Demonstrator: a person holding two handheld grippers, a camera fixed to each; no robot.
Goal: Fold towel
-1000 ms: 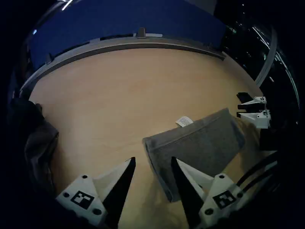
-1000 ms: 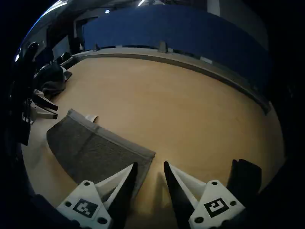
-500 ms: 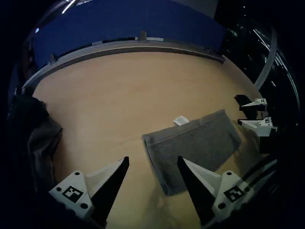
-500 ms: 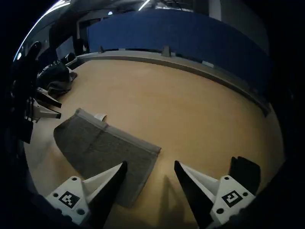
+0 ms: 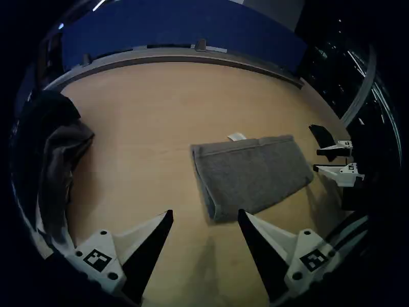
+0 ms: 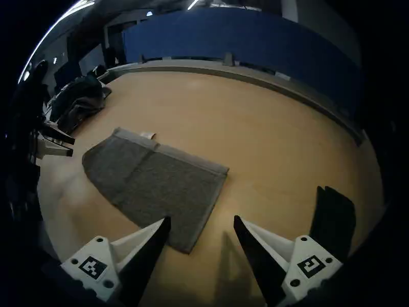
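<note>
**Left gripper view.** The left claw [image 5: 204,212] was spread wide, pinching nothing. The folded grey towel [image 5: 250,174] lay flat on the wooden bench [image 5: 143,128], just ahead of the claw and right of centre. Its near corner fell between the two fingertips. A small white tag [image 5: 236,136] stuck out from the towel's far edge. Past the towel's right end was the right claw [image 5: 316,159], its fingers apart and pointed at the towel; whether they touched it could not be told. A heap of dark cloths [image 5: 56,153] lay at the bench's left edge. A grey rail [image 5: 168,53] ran along the far edge, with a blue partition [image 5: 179,25] behind it.

**Right gripper view.** The right claw [image 6: 202,220] was likewise spread and empty. The towel [image 6: 158,184] lay ahead and to the left, its near corner just beside the left finger's tip. The tag [image 6: 147,135] showed at the far edge, near the towel's left end. The left claw [image 6: 71,147] was near that end, fingers parted. The cloths [image 6: 79,100] lay beyond it, well apart from the towel. A black object [image 6: 335,215], too dark to identify, stood on the bench [image 6: 266,143] beside the right finger. The partition [image 6: 245,41] closed the background.
</note>
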